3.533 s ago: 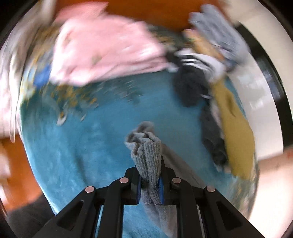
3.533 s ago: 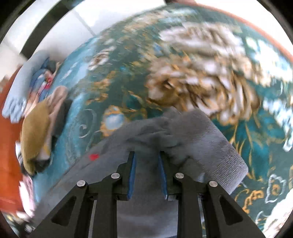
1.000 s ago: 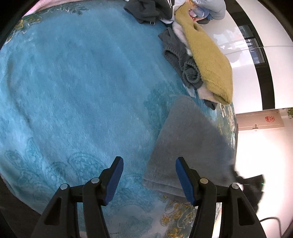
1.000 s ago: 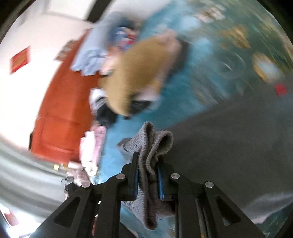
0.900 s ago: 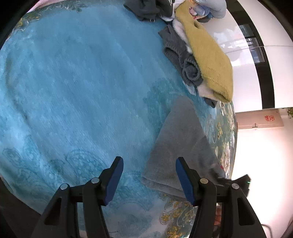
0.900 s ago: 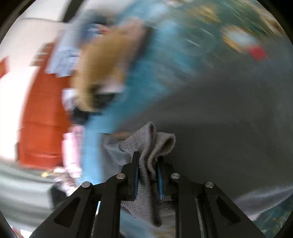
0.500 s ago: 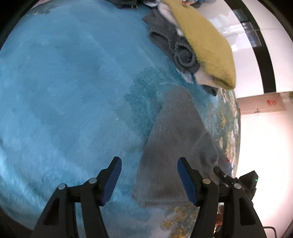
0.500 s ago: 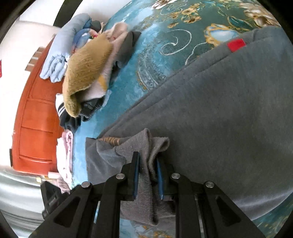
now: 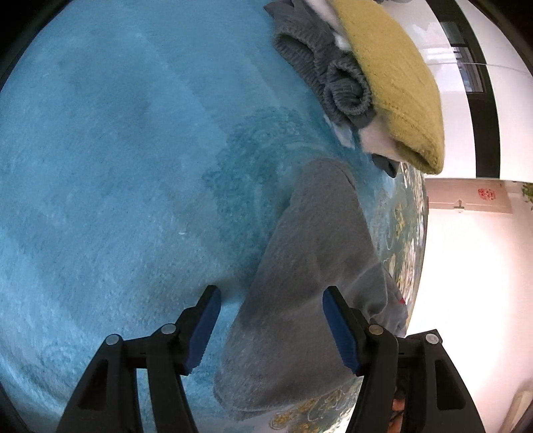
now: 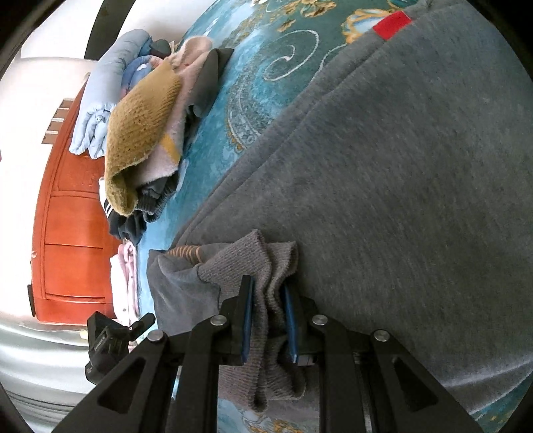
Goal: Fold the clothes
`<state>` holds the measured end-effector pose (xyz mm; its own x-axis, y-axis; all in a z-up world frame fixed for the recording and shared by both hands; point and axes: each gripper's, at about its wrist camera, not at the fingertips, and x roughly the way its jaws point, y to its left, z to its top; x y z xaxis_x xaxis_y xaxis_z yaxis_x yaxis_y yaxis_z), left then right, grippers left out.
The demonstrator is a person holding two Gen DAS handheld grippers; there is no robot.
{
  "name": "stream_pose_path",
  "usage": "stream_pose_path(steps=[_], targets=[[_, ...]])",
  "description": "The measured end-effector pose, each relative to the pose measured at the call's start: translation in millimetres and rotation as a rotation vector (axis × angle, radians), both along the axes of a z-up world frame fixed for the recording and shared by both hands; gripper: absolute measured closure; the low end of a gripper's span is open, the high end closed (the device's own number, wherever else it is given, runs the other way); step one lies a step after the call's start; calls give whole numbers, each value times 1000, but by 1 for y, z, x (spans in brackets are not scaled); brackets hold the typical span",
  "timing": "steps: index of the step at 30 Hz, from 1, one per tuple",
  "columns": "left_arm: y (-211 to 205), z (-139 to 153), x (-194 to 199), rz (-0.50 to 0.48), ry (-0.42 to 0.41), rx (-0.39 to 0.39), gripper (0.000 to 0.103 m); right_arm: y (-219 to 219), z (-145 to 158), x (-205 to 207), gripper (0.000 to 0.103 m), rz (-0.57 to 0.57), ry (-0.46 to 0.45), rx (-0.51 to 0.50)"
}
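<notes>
A grey sweatshirt (image 9: 309,273) lies folded on the blue patterned blanket (image 9: 116,150). My left gripper (image 9: 269,319) is open and empty, its fingers straddling the garment's near left edge from just above. In the right wrist view the same grey sweatshirt (image 10: 399,173) fills the right side, with a red tag (image 10: 391,25) near its top edge. My right gripper (image 10: 268,316) is shut on the ribbed cuff (image 10: 263,266) of the sweatshirt, holding it over the folded body.
A pile of clothes with a mustard knit sweater (image 9: 396,76) and a dark grey ribbed garment (image 9: 333,83) sits beyond the sweatshirt; the same pile (image 10: 143,126) shows left in the right wrist view. An orange wooden headboard (image 10: 66,213) stands behind. The blanket's edge (image 9: 416,233) runs at right.
My left gripper has moved closer to the grey sweatshirt, still open. My right gripper keeps hold of the cuff and has carried it over the folded body.
</notes>
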<state>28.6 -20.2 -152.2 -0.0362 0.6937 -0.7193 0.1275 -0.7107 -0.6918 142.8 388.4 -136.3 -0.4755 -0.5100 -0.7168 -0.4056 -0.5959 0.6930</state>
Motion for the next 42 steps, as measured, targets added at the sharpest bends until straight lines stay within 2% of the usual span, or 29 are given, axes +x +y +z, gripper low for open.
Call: stream_pose_path(steps=[4,6,7,8,9,11,13,17,25,30,35,38,42], targets=[[2,-3,-2,10,-19,21,37,0,0,1,85,-1,1,-2],[3,-5,-4,15,-30,31,44,-1,-1,1,85,-3,2,-2],[3,-6,-4,18,-35,37,61,-1,-1,0,85,-4,1,-1],[4,-7,-5,21,-40,42,70,-2,0,0,85,-3,-2,3],[4,-7,-6,24,-45,47,72,-2,0,-1,85,-2,-6,7],[10,-7,-5,9,-25,16,86,-4,1,-2,85,2,-13,18],[12,-3,-3,-5,-6,-13,93,-4,3,-2,85,4,-17,23],[13,5,-2,-21,11,-42,95,-5,4,-2,85,-6,-27,25],[-18,31,-13,-28,45,-12,96,-34,15,-11,85,72,-4,29],[-68,58,-27,21,107,-43,96,-69,22,-22,86,134,22,-42],[-135,80,-37,78,156,-130,96,-123,29,-46,86,249,58,-91],[-174,77,-37,125,155,-202,96,-156,28,-62,86,315,65,-111],[-197,45,-33,181,74,-193,96,-192,24,-74,86,397,48,-111]])
